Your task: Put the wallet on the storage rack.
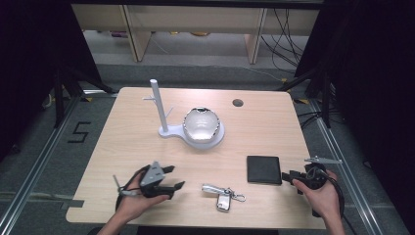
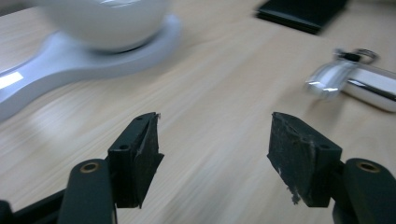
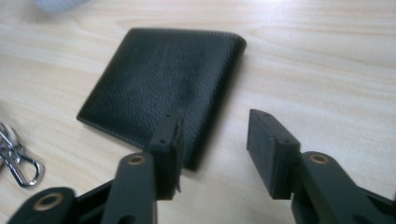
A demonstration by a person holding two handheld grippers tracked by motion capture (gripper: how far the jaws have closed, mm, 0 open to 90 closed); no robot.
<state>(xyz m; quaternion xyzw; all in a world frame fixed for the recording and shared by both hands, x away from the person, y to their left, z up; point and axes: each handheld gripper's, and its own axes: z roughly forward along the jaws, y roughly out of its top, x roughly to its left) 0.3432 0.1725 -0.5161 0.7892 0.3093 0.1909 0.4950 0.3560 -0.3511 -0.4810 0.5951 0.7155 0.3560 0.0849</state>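
A pale wood-grain table [image 1: 147,147] was observed with a white plastic stand, made of an upright post with side pegs and a round base [image 1: 169,131], set towards the far middle; a rounded white bowl-like dish [image 1: 200,123] was seated on the round base, presumably as a catch-all for pocket items, with the pegs left free for hanging. A flat black grained-leather wallet [image 3: 163,86] was lying closed on the near right part of the table, and a bunch of shiny silver keys with a fob and clasp [image 1: 222,195] was lying at the near middle, between the two hands. Both items were judged to have been laid near the front edge so that each gripper could reach one. The right gripper [image 3: 215,154] was held low at the near corner of the wallet, its jaws moderately parted and empty; the left-hand jaw appeared over the wallet's near edge and the other over bare wood, which suggested a grasp across the fold side being lined up, though contact could not be confirmed. The left gripper [image 2: 212,158] was held just above the table, jaws wide apart and holding nothing, with bare wood between them; the keys [image 2: 348,81] were seen ahead and to one side, well clear of the jaws. Neither item was yet lifted.
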